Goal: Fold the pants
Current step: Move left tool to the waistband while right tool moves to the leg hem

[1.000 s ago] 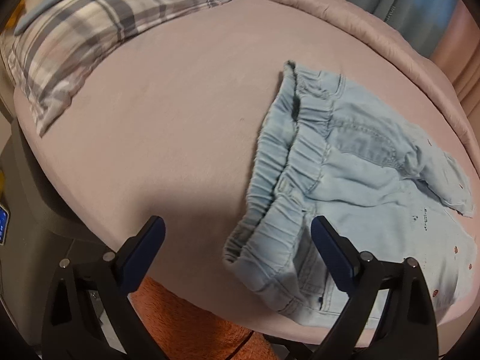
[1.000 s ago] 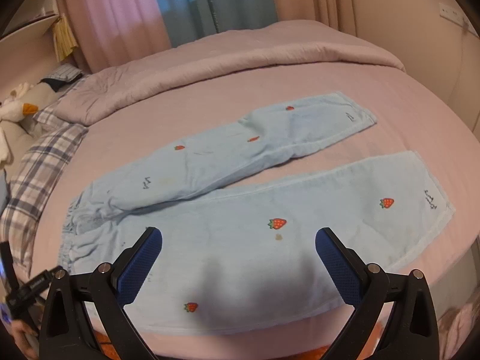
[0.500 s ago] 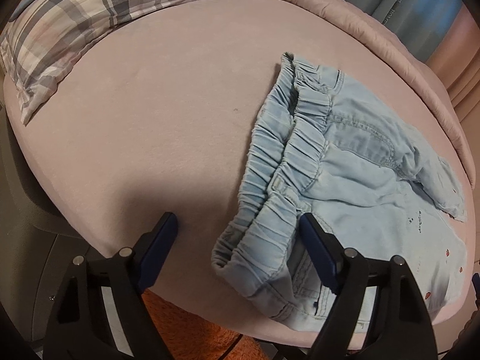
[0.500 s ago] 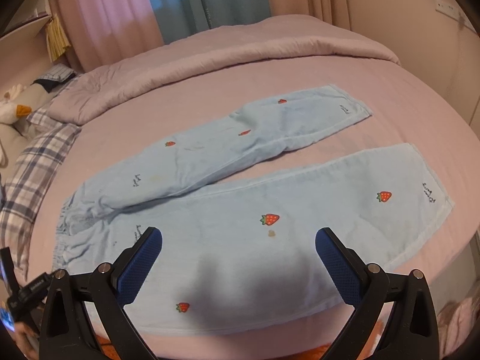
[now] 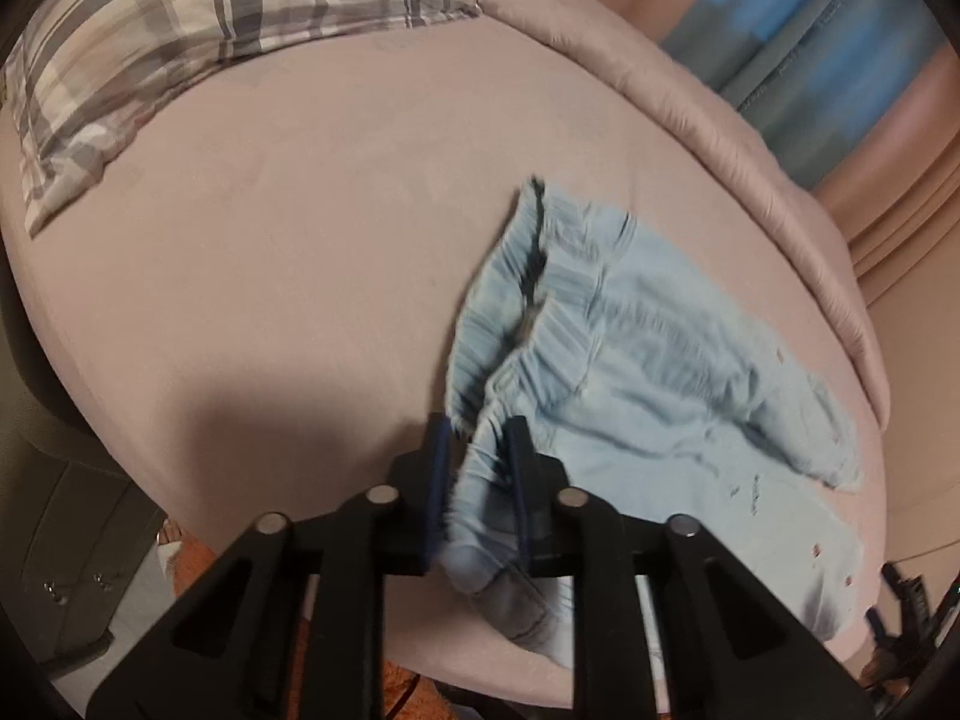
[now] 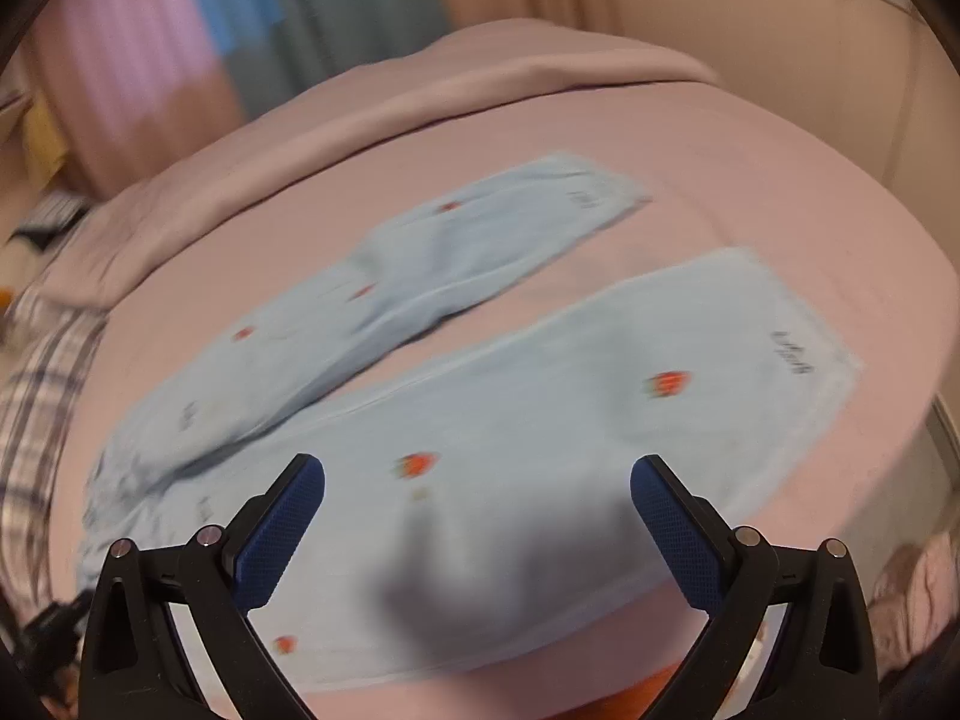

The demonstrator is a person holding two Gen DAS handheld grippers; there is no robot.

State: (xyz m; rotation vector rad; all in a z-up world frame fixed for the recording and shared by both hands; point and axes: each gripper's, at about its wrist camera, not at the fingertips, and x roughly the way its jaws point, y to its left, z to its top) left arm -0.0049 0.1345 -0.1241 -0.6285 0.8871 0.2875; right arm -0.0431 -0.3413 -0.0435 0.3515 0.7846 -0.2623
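The left gripper [image 5: 477,474] is closing, its jaws drawn in on the near corner of the waistband [image 5: 522,324] of the pants [image 5: 648,384]; the gathered elastic fabric sits bunched between the blue pads [image 5: 437,480] and bulges out below them. The pants are light blue and lie on the pink bed [image 5: 288,252], close to its near edge. In the left wrist view the waistband runs away from the gripper, with the seat of the pants crumpled to the right of it. A plaid pillow [image 5: 198,18] lies at the far left of the bed, well apart from the pants. A folded pink quilt [image 5: 690,102] runs along the far side.

The right gripper [image 6: 477,516] is spread wide with nothing between its pads [image 6: 279,531]; it hangs above the near leg [image 6: 540,462]. In the right wrist view both legs lie flat and splayed apart, printed with small red strawberries [image 6: 666,383]. The far leg [image 6: 432,276] angles away toward the quilt. This view is blurred. Curtains [image 6: 198,30] hang behind the bed
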